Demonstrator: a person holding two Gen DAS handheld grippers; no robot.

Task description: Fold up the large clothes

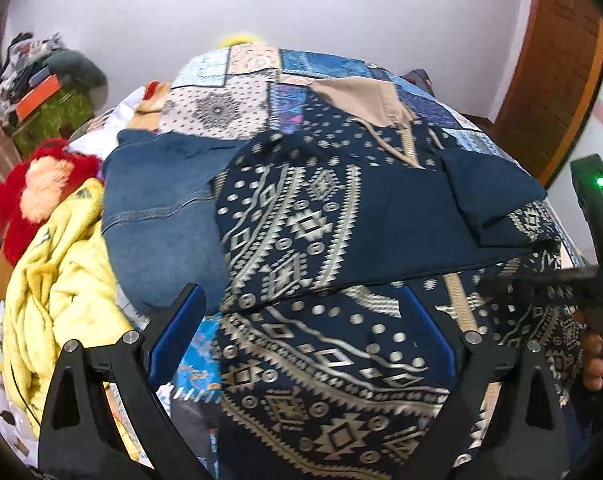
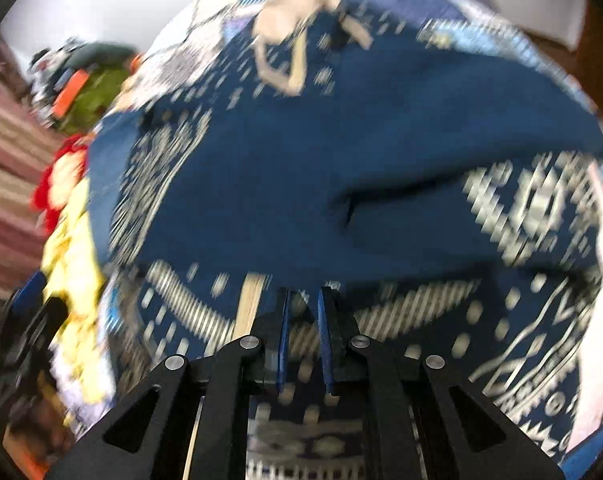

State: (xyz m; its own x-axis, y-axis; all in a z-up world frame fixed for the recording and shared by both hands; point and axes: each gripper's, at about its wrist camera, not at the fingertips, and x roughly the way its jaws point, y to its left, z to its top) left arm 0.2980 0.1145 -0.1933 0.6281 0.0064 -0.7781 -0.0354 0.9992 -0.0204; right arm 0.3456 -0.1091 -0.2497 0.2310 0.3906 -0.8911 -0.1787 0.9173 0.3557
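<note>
While the navy patterned hooded jacket (image 1: pixel 341 248) lies spread over the patchwork bedspread (image 1: pixel 237 76), partly folded with a plain navy panel doubled across its middle and the beige hood lining (image 1: pixel 365 96) up at twelve o'clock, we have both tools low at its near edge. Our left gripper (image 1: pixel 301 332) has its blue fingers (image 1: pixel 177 332) spread wide, the near hem lying between them untouched, so it holds nothing. Our right gripper (image 2: pixel 303 340) shows its fingers (image 2: pixel 283 344) drawn almost together; the view is too smeared to tell whether a thin edge of cloth is pinched between them, and we judge it most likely empty. In the left view, that right tool appears at three o'clock as a dark blurred bar. The main risk we see is a grab that takes only the top layer of the doubled panel, which would peel the fold open instead of carrying it over. A wide left bite could also catch the bedspread beneath and drag it along. At nine o'clock a blue denim garment (image 1: pixel 161 220) touches the jacket's side and a yellow cloth (image 1: pixel 57 288) is heaped beyond it; a careless sweep could snag either and skew the fold.
</note>
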